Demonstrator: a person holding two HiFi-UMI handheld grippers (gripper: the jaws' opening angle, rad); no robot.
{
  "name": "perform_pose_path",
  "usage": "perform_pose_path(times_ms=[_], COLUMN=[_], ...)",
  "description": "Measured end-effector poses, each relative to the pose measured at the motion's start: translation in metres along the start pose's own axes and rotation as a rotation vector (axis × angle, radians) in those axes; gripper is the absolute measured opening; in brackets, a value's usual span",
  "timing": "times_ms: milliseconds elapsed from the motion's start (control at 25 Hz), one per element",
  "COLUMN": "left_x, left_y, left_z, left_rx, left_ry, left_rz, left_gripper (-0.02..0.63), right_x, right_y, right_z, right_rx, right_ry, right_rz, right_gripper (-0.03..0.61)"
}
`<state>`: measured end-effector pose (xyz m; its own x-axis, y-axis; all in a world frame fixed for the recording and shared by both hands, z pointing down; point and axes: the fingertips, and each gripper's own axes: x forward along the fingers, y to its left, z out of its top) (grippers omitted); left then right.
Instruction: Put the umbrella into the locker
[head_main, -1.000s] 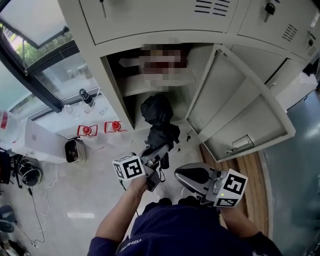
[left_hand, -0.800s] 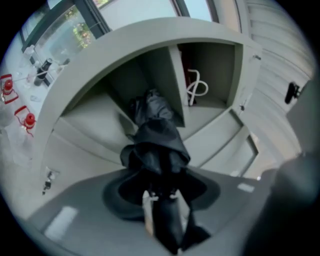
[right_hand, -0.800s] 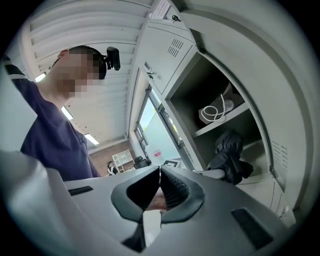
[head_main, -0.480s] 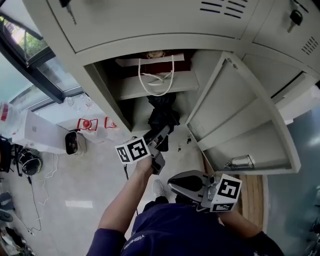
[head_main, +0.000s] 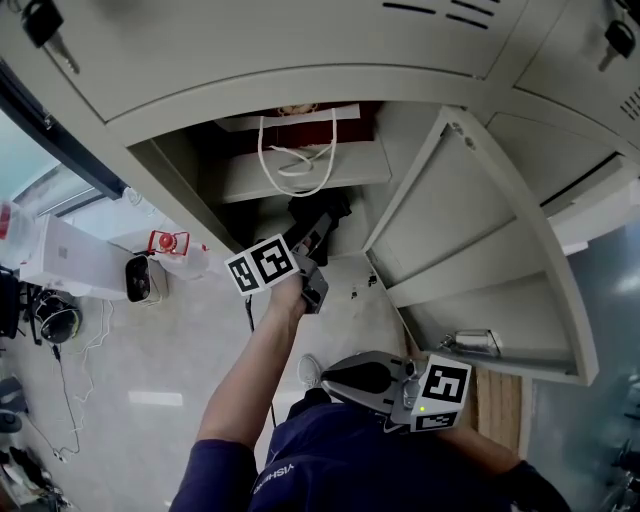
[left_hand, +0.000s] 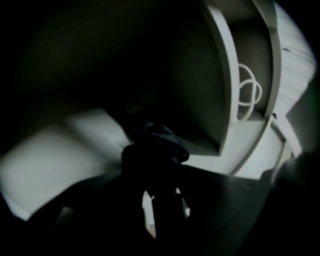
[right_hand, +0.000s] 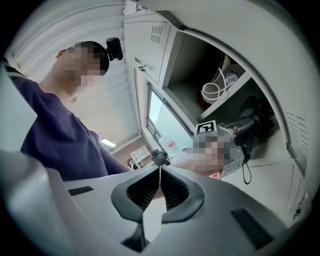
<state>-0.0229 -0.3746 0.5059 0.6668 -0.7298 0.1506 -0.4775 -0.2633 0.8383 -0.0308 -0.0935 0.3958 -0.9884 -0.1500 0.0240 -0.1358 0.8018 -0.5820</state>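
Note:
In the head view my left gripper (head_main: 312, 238) is shut on the handle of a black folded umbrella (head_main: 322, 210). The umbrella's bunched top reaches into the lower compartment of the open grey locker (head_main: 190, 190), under its shelf (head_main: 300, 172). The left gripper view is dark: the umbrella (left_hand: 156, 149) fills the space between the jaws and points at the compartment's floor. My right gripper (head_main: 326, 377) is shut and empty, held low by my body. In the right gripper view its pads (right_hand: 172, 192) meet, and the left gripper (right_hand: 239, 131) shows beyond with the umbrella (right_hand: 254, 120).
The locker door (head_main: 470, 230) swings open to the right. A dark red bag with white cord handles (head_main: 296, 160) sits on the shelf above. On the floor at left lie a white box (head_main: 60, 262), a small device (head_main: 140, 280), a red object (head_main: 168, 242) and cables (head_main: 60, 400).
My left gripper has carried the umbrella forward, from in front of the locker into the lower compartment's mouth. The head view has moved closer. The right gripper stays by my body.

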Motion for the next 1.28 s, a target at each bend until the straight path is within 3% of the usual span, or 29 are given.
perform_pose_path(times_ms=[240,520,720,1000,1280], left_x=[0.017,0.032,0.040,0.042,0.035], left_y=[0.016,0.034,0.043,0.042,0.037], left_z=[0.015,0.033,0.042,0.046,0.041], left_rx=[0.028,0.089,0.220,0.295,0.402], left_ry=[-0.054,-0.032,0.022,0.020,0.028], left_rz=[0.100,0.215,0.299,0.312,0.323], left_gripper=[0.183,0.187,0.187,0.197,0.298], right_x=[-0.003,0.003,0.007,0.010,0.015], right_y=[-0.009,-0.013,-0.015,-0.018,-0.017], right_z=[0.002,0.000,0.004,0.007,0.004], right_rx=[0.009,0.026,0.029,0.044,0.051], right_ry=[0.010,0.020,0.011,0.000,0.002], right_rz=[-0.010,-0.001,0.003,0.001,-0.004], right_gripper=[0.008,0.008,0.008,0.009,0.008])
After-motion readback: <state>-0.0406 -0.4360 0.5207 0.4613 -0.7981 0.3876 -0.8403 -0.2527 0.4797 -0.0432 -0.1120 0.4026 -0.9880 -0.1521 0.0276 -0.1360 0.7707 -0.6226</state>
